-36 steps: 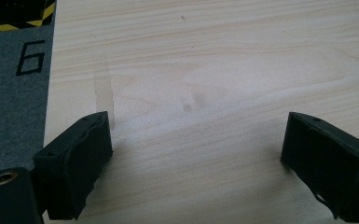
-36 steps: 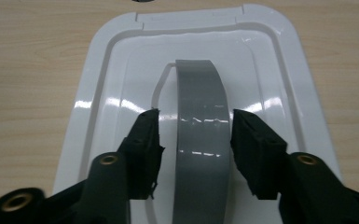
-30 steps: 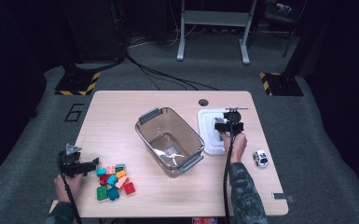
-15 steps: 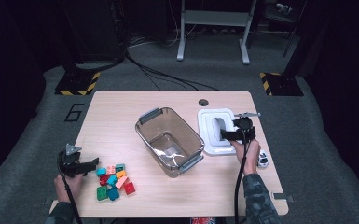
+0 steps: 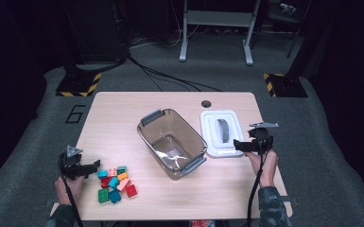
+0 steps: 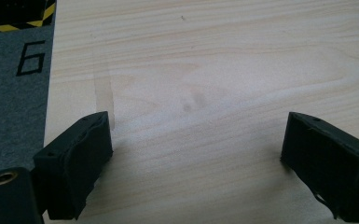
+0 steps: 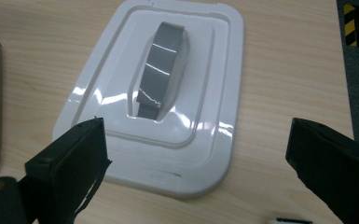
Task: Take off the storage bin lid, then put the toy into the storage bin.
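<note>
The lid (image 5: 221, 133) lay flat on the worktop (image 5: 123, 109), right of the bin (image 5: 172, 143) and just beside it, towards the far right part of the top. It was white moulded plastic with a grey handle (image 7: 161, 70) arched along its middle. It looked light and stiff, glossy enough to slip, and not fragile; the handle was the natural place to take hold, since the rim sat flush on the wood and offered little to pinch. No brand or label could be read on it.

The right tool (image 5: 246, 144) hovered at the lid's near right corner. Its jaws had just been opening and stood wide, with nothing pressed between them; in the right gripper view the lid's near edge lay ahead of the two pads.

The bin was clear, brownish plastic with grey clips at both ends, and its floor looked bare but for glints. A heap of coloured bricks (image 5: 116, 182) sat at the near left. The left tool (image 5: 87, 168) rested just left of the bricks, jaws wide apart over bare wood and holding nothing.

A small white toy car (image 7: 286, 220) peeped in at the near edge of the right gripper view. The only writing to be read was a black "6" (image 5: 75, 113) on the grey floor, left of the worktop.
</note>
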`<move>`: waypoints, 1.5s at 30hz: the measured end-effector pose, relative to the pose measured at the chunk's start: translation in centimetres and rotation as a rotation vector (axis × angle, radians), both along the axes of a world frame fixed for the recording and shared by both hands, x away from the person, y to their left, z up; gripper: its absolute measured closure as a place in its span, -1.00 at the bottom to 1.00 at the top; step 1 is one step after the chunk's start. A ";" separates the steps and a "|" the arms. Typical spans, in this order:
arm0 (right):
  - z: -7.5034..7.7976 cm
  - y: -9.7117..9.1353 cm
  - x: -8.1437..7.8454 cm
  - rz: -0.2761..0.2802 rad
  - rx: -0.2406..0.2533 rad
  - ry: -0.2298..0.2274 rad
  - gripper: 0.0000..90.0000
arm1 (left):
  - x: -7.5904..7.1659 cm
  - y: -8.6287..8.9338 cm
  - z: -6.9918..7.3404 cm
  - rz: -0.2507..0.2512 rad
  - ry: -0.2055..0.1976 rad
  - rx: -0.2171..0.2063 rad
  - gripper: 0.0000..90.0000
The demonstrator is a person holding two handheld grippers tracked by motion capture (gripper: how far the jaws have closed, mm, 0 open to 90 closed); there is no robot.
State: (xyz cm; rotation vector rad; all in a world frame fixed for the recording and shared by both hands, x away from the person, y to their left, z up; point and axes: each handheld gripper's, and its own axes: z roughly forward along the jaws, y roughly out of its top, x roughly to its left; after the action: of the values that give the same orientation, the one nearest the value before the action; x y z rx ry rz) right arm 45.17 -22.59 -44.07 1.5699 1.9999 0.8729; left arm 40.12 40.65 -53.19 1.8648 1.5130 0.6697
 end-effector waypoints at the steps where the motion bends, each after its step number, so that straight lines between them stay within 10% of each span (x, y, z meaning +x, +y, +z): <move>1: -0.1 -0.4 -0.3 -0.004 0.005 0.000 -0.94 | 0.0 0.0 0.0 0.000 0.001 0.000 -0.82; 25: -5.1 -6.3 -3.2 -0.135 0.008 0.092 -0.98 | 0.0 0.0 0.0 0.000 -0.002 0.000 -0.82; 45: -7.7 -7.4 -5.1 -0.168 -0.020 0.011 -0.05 | 0.0 0.0 0.0 0.001 -0.003 0.000 -0.82</move>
State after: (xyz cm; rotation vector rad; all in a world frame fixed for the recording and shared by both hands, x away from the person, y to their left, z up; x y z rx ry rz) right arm 40.06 -30.01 -51.74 1.7064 1.8460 0.7782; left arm 40.12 40.62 -53.20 1.8629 1.5122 0.6726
